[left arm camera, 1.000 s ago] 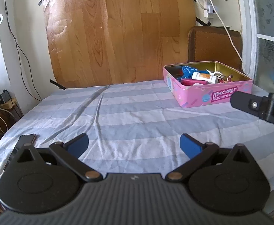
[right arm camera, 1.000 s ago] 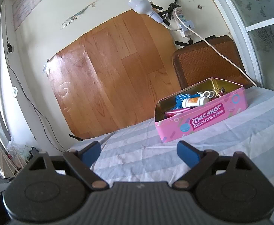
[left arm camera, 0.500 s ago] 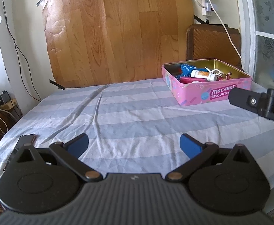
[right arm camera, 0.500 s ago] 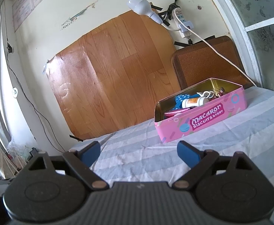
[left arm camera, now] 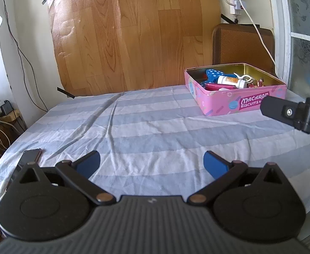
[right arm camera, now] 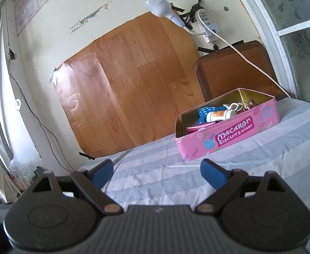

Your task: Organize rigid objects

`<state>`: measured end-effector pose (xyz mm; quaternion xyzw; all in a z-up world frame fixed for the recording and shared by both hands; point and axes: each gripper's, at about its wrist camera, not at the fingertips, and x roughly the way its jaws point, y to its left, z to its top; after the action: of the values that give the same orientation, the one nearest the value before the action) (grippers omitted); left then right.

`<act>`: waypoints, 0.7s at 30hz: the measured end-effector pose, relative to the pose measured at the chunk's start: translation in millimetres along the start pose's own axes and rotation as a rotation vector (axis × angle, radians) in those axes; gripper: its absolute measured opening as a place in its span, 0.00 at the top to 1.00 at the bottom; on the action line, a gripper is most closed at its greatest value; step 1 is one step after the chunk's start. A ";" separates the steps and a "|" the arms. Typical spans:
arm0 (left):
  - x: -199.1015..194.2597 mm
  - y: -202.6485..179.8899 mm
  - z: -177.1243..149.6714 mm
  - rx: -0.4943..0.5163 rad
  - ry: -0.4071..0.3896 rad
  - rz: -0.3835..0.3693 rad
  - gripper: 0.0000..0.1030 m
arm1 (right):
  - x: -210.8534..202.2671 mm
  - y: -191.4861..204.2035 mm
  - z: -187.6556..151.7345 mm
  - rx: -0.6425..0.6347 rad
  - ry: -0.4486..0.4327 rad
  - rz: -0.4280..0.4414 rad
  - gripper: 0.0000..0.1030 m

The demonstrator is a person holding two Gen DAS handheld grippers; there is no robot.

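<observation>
A pink biscuit tin (left arm camera: 235, 103) stands open at the far right of the striped table. It holds several small items: a white bottle (left arm camera: 231, 80), a blue dotted piece (left arm camera: 213, 74) and a pink tube (left arm camera: 216, 86). The tin also shows in the right wrist view (right arm camera: 233, 136). My left gripper (left arm camera: 151, 164) is open and empty above the near middle of the table. My right gripper (right arm camera: 157, 171) is open and empty, a little short of the tin. Part of the right gripper's body (left arm camera: 294, 114) shows at the right of the left wrist view.
A dark phone (left arm camera: 28, 156) lies near the table's left front edge. A brown chair back (left arm camera: 241, 44) stands behind the tin. A wood-pattern panel (left arm camera: 133, 33) leans on the wall. A white cord (right arm camera: 246, 59) hangs down from a power strip.
The left gripper's view has tilted slightly upward. The right gripper has barely moved. Both stay open and empty.
</observation>
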<state>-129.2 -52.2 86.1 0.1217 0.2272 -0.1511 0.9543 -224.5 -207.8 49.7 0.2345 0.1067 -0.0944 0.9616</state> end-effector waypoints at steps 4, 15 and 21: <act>0.2 -0.8 -0.6 0.004 0.002 -0.001 0.00 | -0.1 0.5 -0.1 0.003 0.003 -0.001 0.10; -0.5 -3.6 -0.7 0.010 0.007 -0.001 0.00 | 0.6 4.7 1.3 -0.008 0.005 -0.002 0.10; 0.1 -2.4 -0.3 0.009 0.010 0.000 0.00 | 1.6 6.7 1.5 -0.015 0.009 0.004 0.10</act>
<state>-130.0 -54.3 85.4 0.1266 0.2313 -0.1517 0.9526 -221.1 -202.8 53.5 0.2278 0.1113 -0.0905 0.9631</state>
